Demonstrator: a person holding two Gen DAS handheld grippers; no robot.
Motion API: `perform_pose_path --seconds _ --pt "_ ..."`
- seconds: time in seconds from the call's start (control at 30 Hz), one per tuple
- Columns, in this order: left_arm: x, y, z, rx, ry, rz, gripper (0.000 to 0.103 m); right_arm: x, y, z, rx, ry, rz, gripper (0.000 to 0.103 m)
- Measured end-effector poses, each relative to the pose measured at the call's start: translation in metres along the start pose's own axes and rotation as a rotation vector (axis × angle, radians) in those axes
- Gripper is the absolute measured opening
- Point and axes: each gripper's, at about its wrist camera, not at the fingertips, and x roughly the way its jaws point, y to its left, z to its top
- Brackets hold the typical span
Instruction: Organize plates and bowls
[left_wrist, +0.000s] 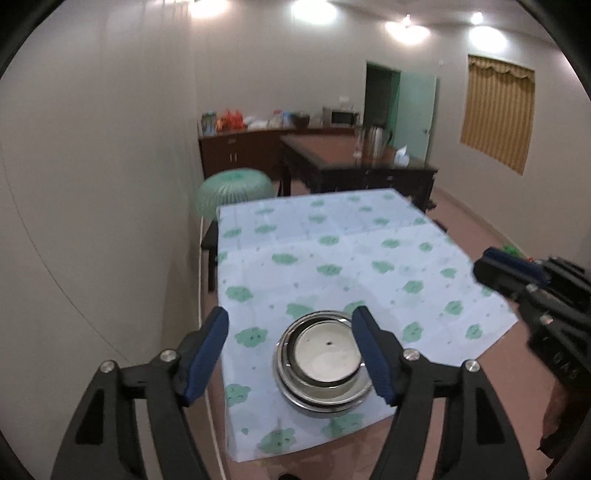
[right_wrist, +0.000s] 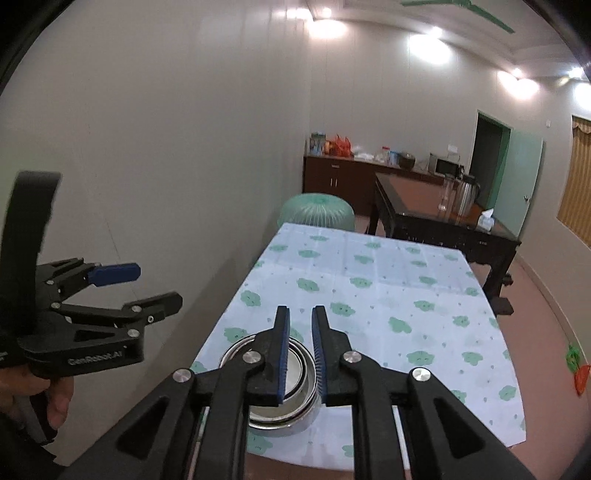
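The left claw (left_wrist: 291, 354) hangs above the near end of the bench (left_wrist: 369, 258), its blue pads spread wide with nothing between them. The right claw (right_wrist: 300, 356) hovers close by, fingers drawn almost together around only a narrow gap, gripping nothing. Beneath both, a nested stack of steel bowls (left_wrist: 321, 373) sits on the green-patterned cloth near the front edge. Farther off stands a dark wooden table (left_wrist: 354, 162).
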Motion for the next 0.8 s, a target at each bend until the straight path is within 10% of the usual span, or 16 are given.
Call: perform_pose_path --seconds 0.17,0.8 --pt "-0.032 -0.016 -0.007 0.027 -0.05 0.009 0.078 -0.038 -0.004 -0.007 0.036 -0.081 -0.008 0.063" --pt "-0.078 -0.02 -0.02 0.031 -0.131 0.009 0.09 -0.079 0.002 -0.014 0.045 -0.139 0.0 0.064"
